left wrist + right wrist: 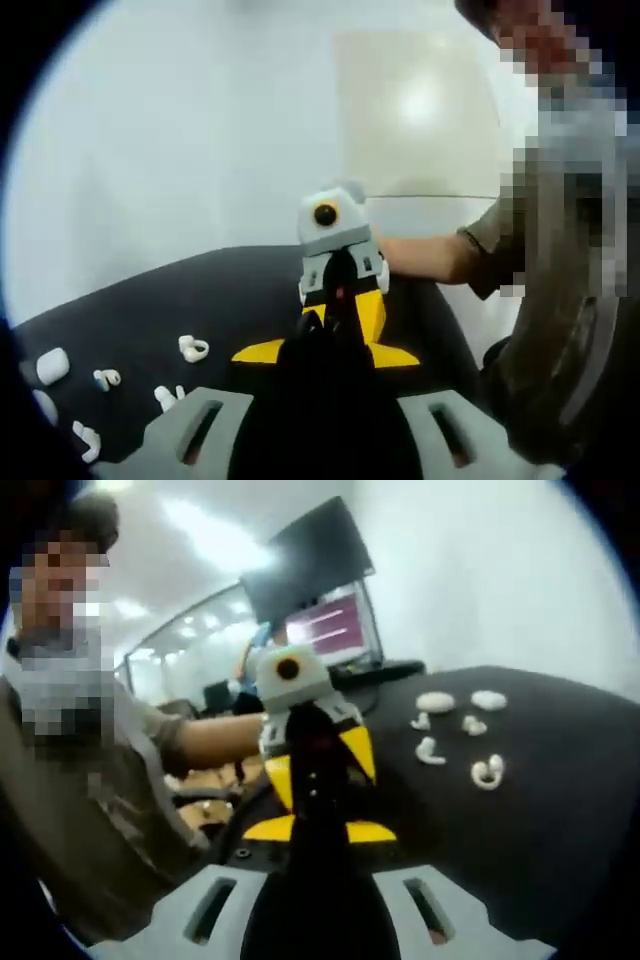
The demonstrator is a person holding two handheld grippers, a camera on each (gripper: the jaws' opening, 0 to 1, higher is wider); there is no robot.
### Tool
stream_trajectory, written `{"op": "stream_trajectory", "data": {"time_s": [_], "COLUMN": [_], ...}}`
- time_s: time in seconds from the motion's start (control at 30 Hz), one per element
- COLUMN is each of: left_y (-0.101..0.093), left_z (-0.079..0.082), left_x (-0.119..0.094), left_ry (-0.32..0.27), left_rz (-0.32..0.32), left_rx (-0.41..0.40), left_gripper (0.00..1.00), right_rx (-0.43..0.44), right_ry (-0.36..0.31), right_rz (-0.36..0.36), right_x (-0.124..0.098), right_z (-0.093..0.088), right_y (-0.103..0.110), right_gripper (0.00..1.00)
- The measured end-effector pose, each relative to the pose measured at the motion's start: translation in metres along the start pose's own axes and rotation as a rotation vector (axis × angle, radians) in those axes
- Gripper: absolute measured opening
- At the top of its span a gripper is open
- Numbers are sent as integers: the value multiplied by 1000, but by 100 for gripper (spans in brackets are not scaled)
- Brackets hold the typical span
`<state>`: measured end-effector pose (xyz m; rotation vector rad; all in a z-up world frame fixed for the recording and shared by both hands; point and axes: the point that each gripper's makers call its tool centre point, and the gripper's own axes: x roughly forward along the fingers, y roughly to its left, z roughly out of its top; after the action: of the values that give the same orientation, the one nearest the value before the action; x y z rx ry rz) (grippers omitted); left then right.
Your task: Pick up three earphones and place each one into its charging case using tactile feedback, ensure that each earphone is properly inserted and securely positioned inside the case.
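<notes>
**Earphones and cases lay on the dark surface, both hand-held grippers raised and apart**

Seen in the left gripper view: left hand-held gripper (325, 455) at the bottom, its two grey jaws spread wide, nothing between them. Faced the right hand-held gripper (340, 290), held up above the dark surface (220, 290) by a bare forearm (430, 255). Could not tell from this view whether those yellow-and-black jaws were apart or together.

Scattered on the surface, left of the right hand-held gripper and well apart from it: a white hook-shaped earphone (193, 349), its open loop turned toward the lower right; a smaller earphone (106, 379) beyond it; a third earphone (168, 397) just above the left jaw, long axis running diagonally. Farther left, a white charging case (52, 366), long axis tilted up to the right; another white piece (86, 440) near the frame edge, too blurred to name.

Seen in the right gripper view: right hand-held gripper (320, 920) at the bottom, jaws likewise spread, gripping nothing. Met head-on by the left hand-held gripper (315, 760). Right of that, resting on the surface (560, 780): two oval cases (435, 702) and (488, 699) side by side, long axes roughly level in the view; below them two small earphones (421, 721) and (474, 724); then a curved earphone (430, 751), long axis slanting down to the right; nearest, a looped earphone (488, 771). Behind the surface, a monitor (330, 625) with a lit screen.
</notes>
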<state>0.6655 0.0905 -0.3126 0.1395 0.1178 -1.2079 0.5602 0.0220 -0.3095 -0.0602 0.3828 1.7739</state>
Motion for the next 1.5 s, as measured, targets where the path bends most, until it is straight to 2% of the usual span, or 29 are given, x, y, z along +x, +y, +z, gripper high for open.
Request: {"op": "stream_trajectory", "data": {"time_s": [0.2,0.37,0.4,0.43,0.57,0.7,0.8,0.93,0.97,1.0,1.1,1.13,1.23,1.27,1.3,1.37,1.47,1.5], "left_y": [9,2,-5,-30,-56,-97,-115,-116,-115,-120,-112,-110,-105,-104,-104,-99,-95,-95], "left_z": [-3,-1,1,7,14,26,37,39,36,35,31,29,15,16,19,18,18,18], "left_x": [-4,-3,-2,4,11,21,21,24,23,25,25,26,31,33,33,31,30,30], "left_ry": [-5,-13,-14,-16,-22,-34,-71,-71,-54,-39,-13,1,101,80,61,71,76,76], "left_rz": [7,21,24,28,41,55,59,74,73,73,97,110,141,152,136,152,162,163], "left_rx": [35,92,106,121,152,183,175,129,120,118,156,177,283,263,281,265,267,267], "left_gripper": [27,27,26,26,25,23,13,14,15,18,25,26,33,32,31,31,31,31], "right_rx": [3,7,8,9,12,21,56,46,46,47,68,99,256,324,355,344,265,279], "right_ry": [-2,-5,-5,-6,-9,-13,-20,-23,-22,-22,-21,-21,-43,-59,-61,-55,-10,-20], "right_rz": [0,-2,-2,-2,-7,-10,-33,-29,-29,-28,-29,-32,-32,-36,-35,-39,-42,-46], "right_x": [0,-1,-1,-1,-1,-1,-2,-1,-1,-1,-3,-3,-6,-8,-9,-8,-5,-5], "right_z": [1,1,1,1,2,2,3,4,4,4,4,3,8,10,10,8,0,2], "right_y": [-1,-3,-3,-3,-5,-7,-12,-11,-10,-10,-12,-12,-19,-23,-25,-25,-20,-21], "right_gripper": [18,18,18,18,18,18,18,18,18,18,18,18,18,18,18,18,18,18]}}
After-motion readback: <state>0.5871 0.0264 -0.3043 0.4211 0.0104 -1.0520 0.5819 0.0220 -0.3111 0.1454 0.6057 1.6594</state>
